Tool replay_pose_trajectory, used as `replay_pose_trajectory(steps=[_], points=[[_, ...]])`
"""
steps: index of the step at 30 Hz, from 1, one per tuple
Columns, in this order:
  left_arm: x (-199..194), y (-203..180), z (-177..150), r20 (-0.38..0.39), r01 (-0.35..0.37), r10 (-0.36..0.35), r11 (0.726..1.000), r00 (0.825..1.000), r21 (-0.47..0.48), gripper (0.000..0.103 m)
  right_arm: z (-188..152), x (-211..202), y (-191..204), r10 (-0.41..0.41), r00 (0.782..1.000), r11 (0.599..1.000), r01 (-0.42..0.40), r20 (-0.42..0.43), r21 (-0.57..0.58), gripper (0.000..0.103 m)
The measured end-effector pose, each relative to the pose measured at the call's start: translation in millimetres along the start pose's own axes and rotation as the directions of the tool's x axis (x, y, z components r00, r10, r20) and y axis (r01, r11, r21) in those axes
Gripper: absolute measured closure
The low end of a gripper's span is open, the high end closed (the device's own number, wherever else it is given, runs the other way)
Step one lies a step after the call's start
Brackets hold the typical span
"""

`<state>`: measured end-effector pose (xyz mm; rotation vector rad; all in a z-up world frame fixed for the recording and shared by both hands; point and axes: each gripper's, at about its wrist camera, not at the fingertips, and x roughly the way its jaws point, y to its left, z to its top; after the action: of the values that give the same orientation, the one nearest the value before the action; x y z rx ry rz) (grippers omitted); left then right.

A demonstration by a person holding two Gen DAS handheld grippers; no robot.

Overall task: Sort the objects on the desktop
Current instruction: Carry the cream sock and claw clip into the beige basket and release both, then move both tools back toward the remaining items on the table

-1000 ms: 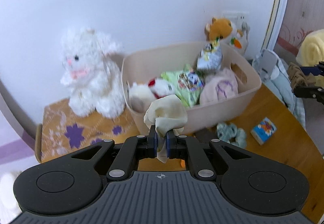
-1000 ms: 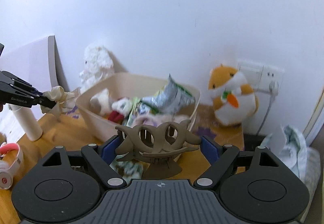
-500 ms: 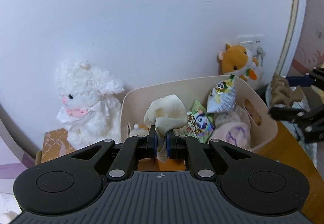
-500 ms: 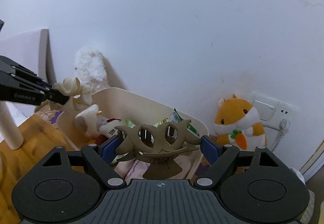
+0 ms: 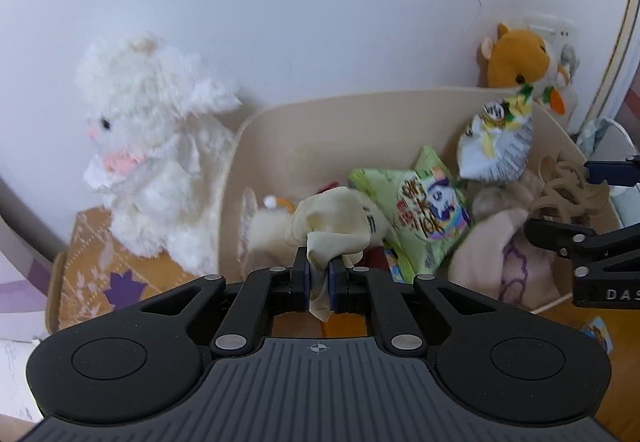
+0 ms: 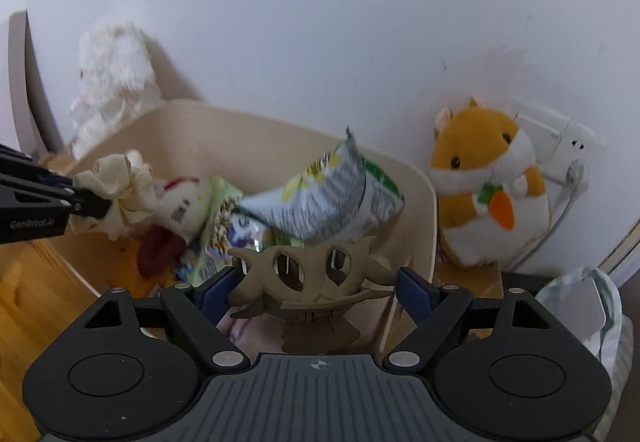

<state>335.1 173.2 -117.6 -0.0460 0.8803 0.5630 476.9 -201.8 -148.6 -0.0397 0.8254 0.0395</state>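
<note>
My left gripper (image 5: 319, 282) is shut on a cream fabric scrunchie (image 5: 332, 230), held over the near-left part of a beige plastic bin (image 5: 360, 110). In the right wrist view the scrunchie (image 6: 120, 194) hangs at the bin's left side. My right gripper (image 6: 316, 294) grips a brown hair claw clip (image 6: 308, 274) by its two ends, jaws wide, over the bin's (image 6: 256, 122) near-right edge. From the left wrist view the clip (image 5: 560, 186) shows at the right. Snack packets (image 5: 420, 210), small plush toys and a pink cloth (image 5: 504, 254) fill the bin.
A white plush rabbit (image 5: 148, 162) sits on a patterned box (image 5: 92, 274) left of the bin. An orange hamster plush (image 6: 484, 194) stands right of it by a wall socket (image 6: 560, 138). A white bag (image 6: 580, 306) lies at far right. The wooden desk (image 6: 32, 302) shows at left.
Both grippers have moved closer to the bin and lower, and now hang over its contents. Each still holds its object.
</note>
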Motion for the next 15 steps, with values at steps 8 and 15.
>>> replay_pose_trajectory(steps=[8,15], points=[[-11,-4,-5,0.060,-0.010,0.008,1.000,0.998,0.026,0.023,-11,-7,-2,0.019,1.000,1.000,-0.019,-0.007,-0.020,0.011],[-22,-4,-13,0.059,0.012,-0.016,0.998,0.998,0.069,0.023,-12,-28,-4,0.036,0.998,0.999,-0.035,0.053,-0.019,0.000]])
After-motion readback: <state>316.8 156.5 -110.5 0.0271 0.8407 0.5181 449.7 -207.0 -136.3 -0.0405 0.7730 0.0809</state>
